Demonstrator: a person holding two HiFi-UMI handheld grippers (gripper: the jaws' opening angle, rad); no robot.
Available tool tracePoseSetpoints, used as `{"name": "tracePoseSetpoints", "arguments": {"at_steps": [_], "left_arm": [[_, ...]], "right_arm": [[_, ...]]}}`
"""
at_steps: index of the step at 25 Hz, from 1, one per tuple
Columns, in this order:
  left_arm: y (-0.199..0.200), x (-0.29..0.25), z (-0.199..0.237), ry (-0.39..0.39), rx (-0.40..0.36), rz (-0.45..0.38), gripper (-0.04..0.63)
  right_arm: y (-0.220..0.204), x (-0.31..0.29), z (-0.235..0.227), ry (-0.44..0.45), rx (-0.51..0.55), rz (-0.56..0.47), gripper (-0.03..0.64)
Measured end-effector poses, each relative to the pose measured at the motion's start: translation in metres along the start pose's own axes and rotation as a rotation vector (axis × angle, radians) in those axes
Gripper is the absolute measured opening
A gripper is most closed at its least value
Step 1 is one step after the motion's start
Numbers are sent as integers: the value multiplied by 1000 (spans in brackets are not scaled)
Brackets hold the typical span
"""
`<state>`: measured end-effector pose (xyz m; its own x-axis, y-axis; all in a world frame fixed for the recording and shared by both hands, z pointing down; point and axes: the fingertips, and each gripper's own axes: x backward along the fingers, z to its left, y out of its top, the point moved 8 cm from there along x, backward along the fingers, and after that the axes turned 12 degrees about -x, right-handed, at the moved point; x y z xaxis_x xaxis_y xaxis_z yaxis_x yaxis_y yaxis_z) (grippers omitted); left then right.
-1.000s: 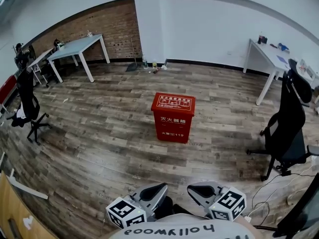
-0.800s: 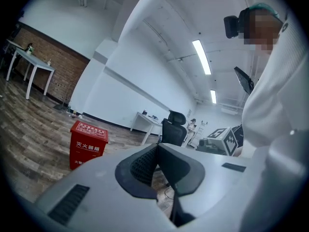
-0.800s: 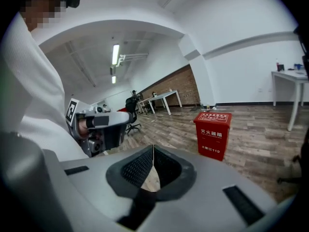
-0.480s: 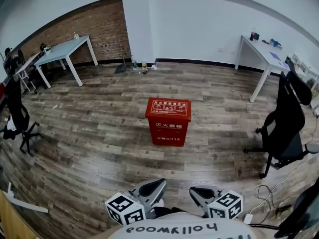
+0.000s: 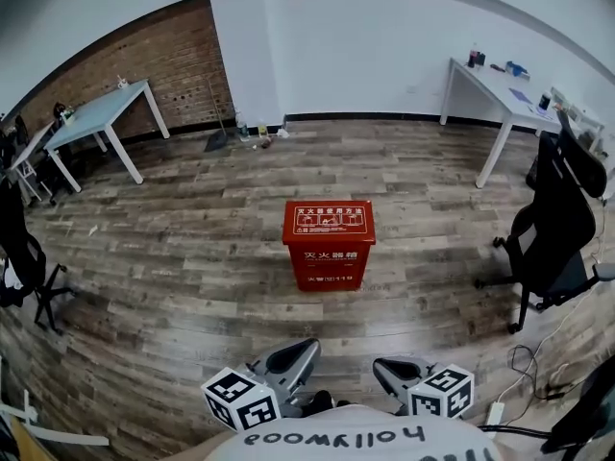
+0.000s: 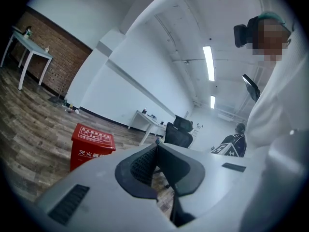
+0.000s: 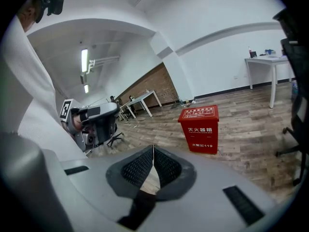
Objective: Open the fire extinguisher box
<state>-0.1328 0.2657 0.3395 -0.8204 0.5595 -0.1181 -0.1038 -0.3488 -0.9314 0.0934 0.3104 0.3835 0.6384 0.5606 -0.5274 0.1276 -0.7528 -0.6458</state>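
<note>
The red fire extinguisher box stands on the wooden floor in the middle of the room, its lid down. It also shows in the left gripper view and the right gripper view. My left gripper and right gripper are held low at the bottom of the head view, well short of the box and touching nothing. The left gripper's pads meet with nothing between them. The right gripper is likewise shut and empty.
A white table stands at the back left by the brick wall, another white table at the back right. Black office chairs stand at the right and left. Cables lie on the floor at the lower right.
The room has slid leftward in the head view and the red box now sits a little lower and nearer. Both grippers stay shut at the bottom edge.
</note>
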Motion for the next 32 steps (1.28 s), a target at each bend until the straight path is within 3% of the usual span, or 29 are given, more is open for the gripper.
{"name": "tracePoseSetpoints", "arguments": {"at_steps": [6, 17, 32], "left_arm": [[8, -10, 43, -63, 6, 18, 6], [8, -32, 74, -82, 65, 34, 6], [21, -106, 99, 2, 108, 44, 6]], "right_arm": [[18, -31, 3, -42, -26, -27, 9], [40, -50, -8, -78, -23, -10, 9], [99, -75, -83, 7, -55, 94, 9]]}}
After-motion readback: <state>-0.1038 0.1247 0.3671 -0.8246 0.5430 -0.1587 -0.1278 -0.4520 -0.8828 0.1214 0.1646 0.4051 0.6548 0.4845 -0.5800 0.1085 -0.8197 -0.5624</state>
